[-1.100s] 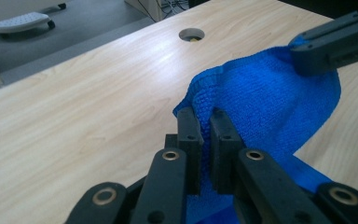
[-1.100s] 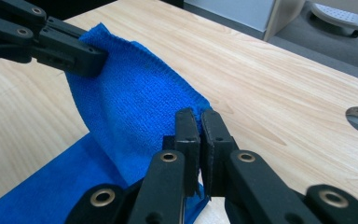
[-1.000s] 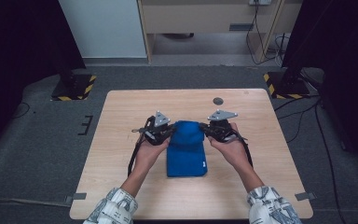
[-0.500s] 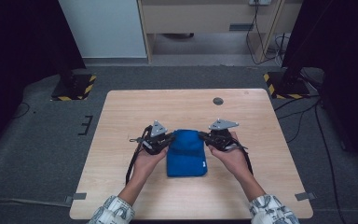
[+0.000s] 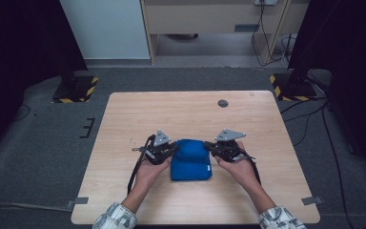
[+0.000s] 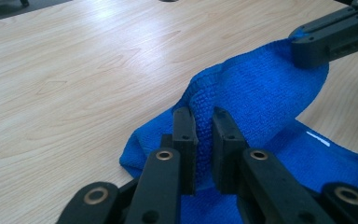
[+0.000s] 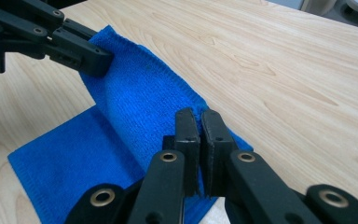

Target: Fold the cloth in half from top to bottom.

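Both grippers have sunk toward frame bottom, folding the blue cloth (image 5: 191, 160) lower; left gripper (image 5: 172, 149) and right gripper (image 5: 210, 146) each pinch its fold. Wooden table (image 5: 190, 109) stands on grey floor (image 5: 43, 129).

The bright blue terry-cloth towel (image 5: 191, 159) lies on the light wooden surface (image 5: 181, 114), toward its near middle. It is folded over on itself: the lower layer rests flat, while the upper layer curves up and over as a raised, rounded fold along the far edge. Its weave is looped and ribbed, with a stitched hem along the edges. A small white tag (image 6: 318, 138) shows on the flat lower layer. Its far corners are lifted off the surface, one at each side.
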{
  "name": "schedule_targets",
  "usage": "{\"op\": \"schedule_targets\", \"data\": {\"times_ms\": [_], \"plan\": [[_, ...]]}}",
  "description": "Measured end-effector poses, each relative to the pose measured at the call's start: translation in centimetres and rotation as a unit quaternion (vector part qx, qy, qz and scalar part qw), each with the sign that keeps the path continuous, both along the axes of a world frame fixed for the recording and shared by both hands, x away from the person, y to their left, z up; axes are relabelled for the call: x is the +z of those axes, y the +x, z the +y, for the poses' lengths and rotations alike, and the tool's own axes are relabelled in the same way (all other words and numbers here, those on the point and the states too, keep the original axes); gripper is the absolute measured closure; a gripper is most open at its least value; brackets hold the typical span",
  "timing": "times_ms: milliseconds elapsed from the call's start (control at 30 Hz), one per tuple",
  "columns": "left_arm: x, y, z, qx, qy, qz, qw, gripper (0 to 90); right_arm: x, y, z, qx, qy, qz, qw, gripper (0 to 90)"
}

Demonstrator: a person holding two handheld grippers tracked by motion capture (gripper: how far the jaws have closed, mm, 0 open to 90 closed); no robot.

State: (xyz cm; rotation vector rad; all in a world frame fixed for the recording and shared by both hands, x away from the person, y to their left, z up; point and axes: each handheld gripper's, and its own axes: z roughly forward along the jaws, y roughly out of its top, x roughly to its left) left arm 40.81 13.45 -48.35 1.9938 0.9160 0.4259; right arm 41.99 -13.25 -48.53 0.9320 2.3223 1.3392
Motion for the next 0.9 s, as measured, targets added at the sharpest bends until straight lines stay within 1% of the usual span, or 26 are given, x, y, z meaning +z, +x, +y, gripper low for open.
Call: {"op": "schedule_targets", "data": {"times_ms": [100, 167, 300, 333, 400, 467, 500, 567, 600, 633, 700, 800, 900], "plan": [[-0.1, -0.1, 0.0, -0.001, -0.002, 0.001, 1.0000, 80.4, -0.4, -0.3, -0.3, 0.001, 0.006, 0.004, 1.0000, 87.0], [-0.1, -0.2, 0.0, -0.003, 0.001, 0.002, 1.0000, 80.3, -0.7, -0.4, -0.3, 0.002, 0.008, 0.007, 0.9999, 87.0], [-0.4, -0.3, 0.3, 0.002, -0.003, 0.006, 1.0000, 78.9, -0.9, -0.5, -0.1, 0.007, 0.006, 0.007, 0.9999, 87.0], [-0.4, -0.3, 0.4, 0.004, -0.002, 0.008, 1.0000, 77.4, -0.9, -0.5, -0.1, 0.008, 0.006, 0.005, 0.9999, 87.0], [-0.6, -0.4, 0.5, 0.005, -0.008, 0.012, 0.9999, 74.9, -0.9, -0.6, 0.1, 0.008, 0.002, 0.006, 0.9999, 87.0], [-0.6, -0.5, 0.5, 0.014, -0.013, 0.011, 0.9998, 69.6, -0.8, -0.7, 0.2, 0.010, 0.003, 0.005, 0.9999, 87.0], [-0.6, -0.5, 0.6, 0.021, -0.015, 0.013, 0.9996, 63.9, -0.8, -0.7, 0.3, 0.011, 0.003, 0.005, 0.9999, 87.0], [-0.6, -0.7, 0.9, 0.033, -0.028, 0.027, 0.9987, 49.4, -0.9, -0.9, 0.5, 0.012, 0.002, 0.005, 0.9999, 87.0], [-0.6, -0.9, 1.1, 0.032, -0.031, 0.031, 0.9985, 44.5, -1.0, -0.9, 0.6, 0.013, 0.001, 0.006, 0.9999, 87.0], [-0.6, -1.1, 1.3, 0.031, -0.034, 0.032, 0.9984, 41.9, -1.1, -1.0, 0.7, 0.014, 0.000, 0.006, 0.9999, 87.0], [-0.5, -1.7, 1.8, 0.035, -0.036, 0.028, 0.9984, 37.4, -1.1, -1.1, 0.9, 0.018, -0.006, 0.007, 0.9998, 86.9], [-0.2, -1.9, 2.5, 0.044, -0.043, 0.025, 0.9978, 33.6, -1.0, -1.2, 1.0, 0.021, -0.004, 0.005, 0.9998, 86.9], [0.2, -2.1, 3.2, 0.057, -0.064, 0.027, 0.9960, 30.8, -1.0, -1.3, 1.2, 0.022, -0.001, 0.007, 0.9997, 86.8]]}}
